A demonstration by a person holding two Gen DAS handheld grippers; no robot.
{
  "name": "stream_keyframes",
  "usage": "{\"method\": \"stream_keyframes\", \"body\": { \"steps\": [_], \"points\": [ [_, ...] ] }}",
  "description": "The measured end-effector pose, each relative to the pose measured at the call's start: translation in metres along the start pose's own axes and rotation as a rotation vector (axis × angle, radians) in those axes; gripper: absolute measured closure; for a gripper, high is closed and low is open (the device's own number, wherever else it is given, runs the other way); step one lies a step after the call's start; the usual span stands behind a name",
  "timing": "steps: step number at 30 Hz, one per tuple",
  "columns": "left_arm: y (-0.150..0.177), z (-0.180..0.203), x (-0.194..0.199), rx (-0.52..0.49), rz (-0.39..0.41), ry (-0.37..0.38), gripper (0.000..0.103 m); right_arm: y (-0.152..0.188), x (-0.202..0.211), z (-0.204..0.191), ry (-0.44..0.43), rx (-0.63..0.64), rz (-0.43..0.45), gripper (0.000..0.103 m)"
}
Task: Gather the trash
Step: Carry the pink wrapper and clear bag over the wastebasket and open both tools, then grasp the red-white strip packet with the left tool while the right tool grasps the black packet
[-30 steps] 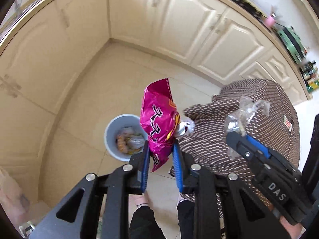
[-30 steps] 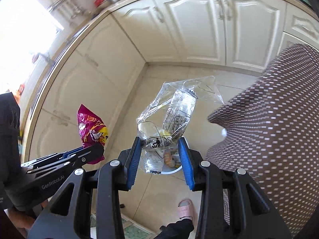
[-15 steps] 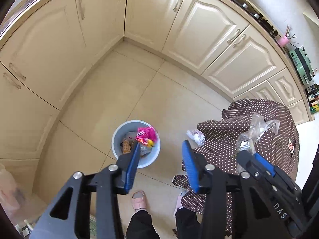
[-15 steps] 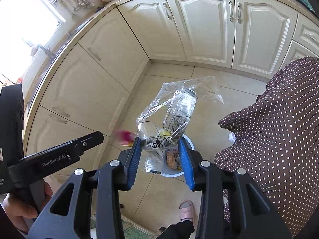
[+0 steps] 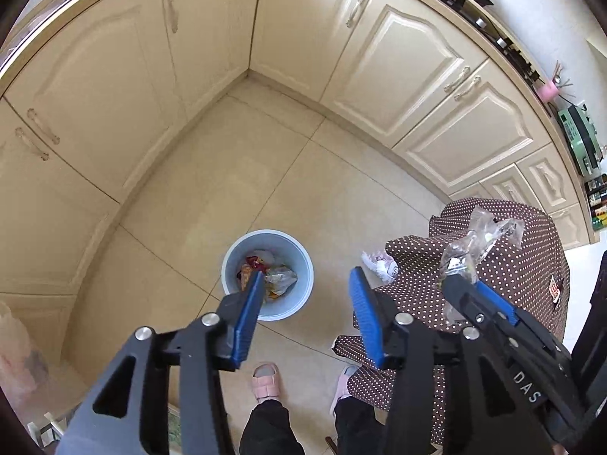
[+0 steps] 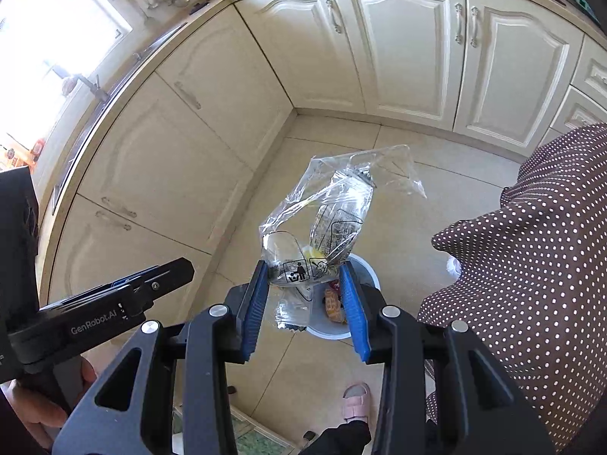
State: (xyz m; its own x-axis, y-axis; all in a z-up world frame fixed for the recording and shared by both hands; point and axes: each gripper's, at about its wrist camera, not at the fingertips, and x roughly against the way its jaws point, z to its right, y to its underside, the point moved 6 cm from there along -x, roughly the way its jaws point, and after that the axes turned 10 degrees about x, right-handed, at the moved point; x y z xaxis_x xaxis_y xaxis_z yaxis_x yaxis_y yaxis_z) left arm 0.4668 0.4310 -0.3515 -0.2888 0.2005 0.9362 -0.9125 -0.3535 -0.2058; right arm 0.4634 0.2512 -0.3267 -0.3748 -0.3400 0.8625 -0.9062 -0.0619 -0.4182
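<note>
A pale blue trash bin (image 5: pixel 299 261) stands on the tiled floor with several wrappers in it, the pink snack bag (image 5: pixel 255 261) among them. My left gripper (image 5: pixel 307 284) is open and empty, high above the bin. My right gripper (image 6: pixel 303 284) is shut on a clear plastic bag (image 6: pixel 334 212) and holds it above the bin (image 6: pixel 370 271). The clear bag also shows in the left wrist view (image 5: pixel 478 242). A crumpled white wrapper (image 5: pixel 377 265) lies at the edge of the dotted cloth.
A table under a brown polka-dot cloth (image 5: pixel 504 273) stands right of the bin, also in the right wrist view (image 6: pixel 531 258). Cream kitchen cabinets (image 5: pixel 394 60) line the corner behind. The person's feet in pink slippers (image 5: pixel 265 379) are below the grippers.
My left gripper opened and the pink snack bag fell into the bin. Both grippers rose higher above the floor. The right gripper still holds the clear bag.
</note>
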Motion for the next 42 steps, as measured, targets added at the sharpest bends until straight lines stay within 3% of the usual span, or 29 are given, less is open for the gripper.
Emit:
{"method": "stream_keyframes", "body": {
  "steps": [12, 24, 30, 34, 38, 42],
  "points": [
    [-0.004, -0.039, 0.026, 0.078, 0.053, -0.036, 0.052, -0.010, -0.019, -0.041, -0.076, 0.065, -0.008, 0.065],
    [0.004, -0.036, 0.045, 0.098, 0.088, -0.049, 0.052, -0.012, -0.012, -0.033, -0.091, 0.064, 0.011, 0.058],
    [0.011, 0.002, 0.043, 0.048, 0.087, -0.037, 0.052, -0.005, 0.013, 0.004, -0.065, 0.020, 0.041, 0.058],
    [0.023, 0.047, 0.039, -0.008, 0.082, -0.022, 0.052, 0.000, 0.041, 0.046, -0.032, -0.026, 0.083, 0.058],
    [0.039, 0.108, 0.031, -0.076, 0.071, 0.006, 0.052, 0.009, 0.075, 0.099, 0.028, -0.073, 0.136, 0.057],
    [0.064, 0.183, 0.020, -0.163, 0.050, 0.044, 0.048, 0.025, 0.126, 0.178, 0.131, -0.141, 0.199, 0.057]
  ]
}}
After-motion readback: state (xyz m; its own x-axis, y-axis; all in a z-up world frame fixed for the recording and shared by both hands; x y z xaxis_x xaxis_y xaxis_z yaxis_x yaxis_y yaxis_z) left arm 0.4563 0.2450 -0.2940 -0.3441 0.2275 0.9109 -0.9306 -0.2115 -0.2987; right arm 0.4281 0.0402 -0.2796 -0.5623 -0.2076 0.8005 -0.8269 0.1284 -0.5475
